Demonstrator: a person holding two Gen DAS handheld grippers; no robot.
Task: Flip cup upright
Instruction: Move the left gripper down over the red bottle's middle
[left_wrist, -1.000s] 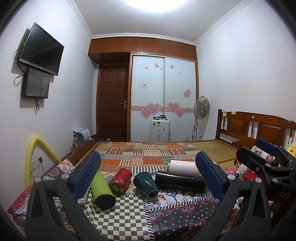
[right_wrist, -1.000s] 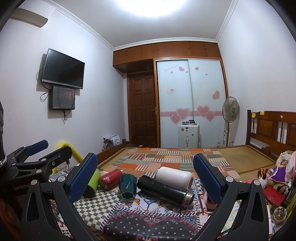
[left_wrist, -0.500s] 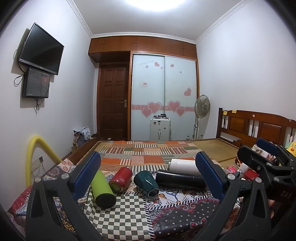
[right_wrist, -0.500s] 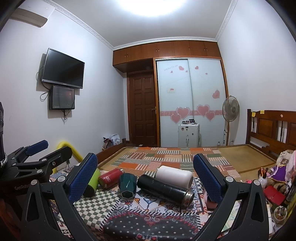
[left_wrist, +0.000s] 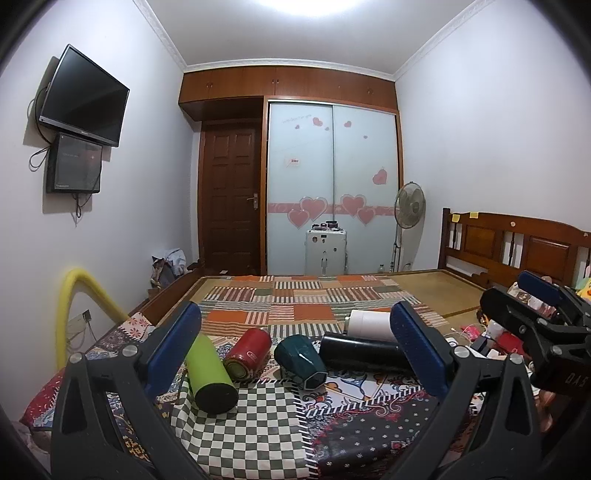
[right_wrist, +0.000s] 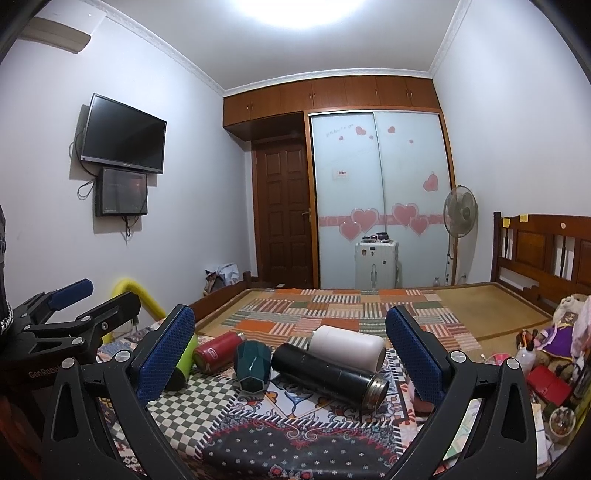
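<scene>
Bed (left_wrist: 424, 291), covered with patchwork cloths, is seen filling the lower room, and open cloth is left behind the five vessels toward the wardrobe (left_wrist: 332, 192). Clutter is packed along the bed's right edge. On the bed, all five vessels are laid on their sides in a row: a black flask (right_wrist: 325, 373) in front of a white bottle (right_wrist: 347, 347), a dark green cup (right_wrist: 253, 365) to their left, then a red can (left_wrist: 247, 352) and a lime bottle (left_wrist: 210, 373) at the left end. Whether anything is held inside them cannot be told.

Left gripper (left_wrist: 295, 354) is held wide open above the near cloth, nothing between its pads. Right gripper (right_wrist: 288, 354) is likewise spread wide, framing the cup and flask without touching them.

Compared with a second ago, almost nothing is changed; only a very slight shift of view is noted.
</scene>
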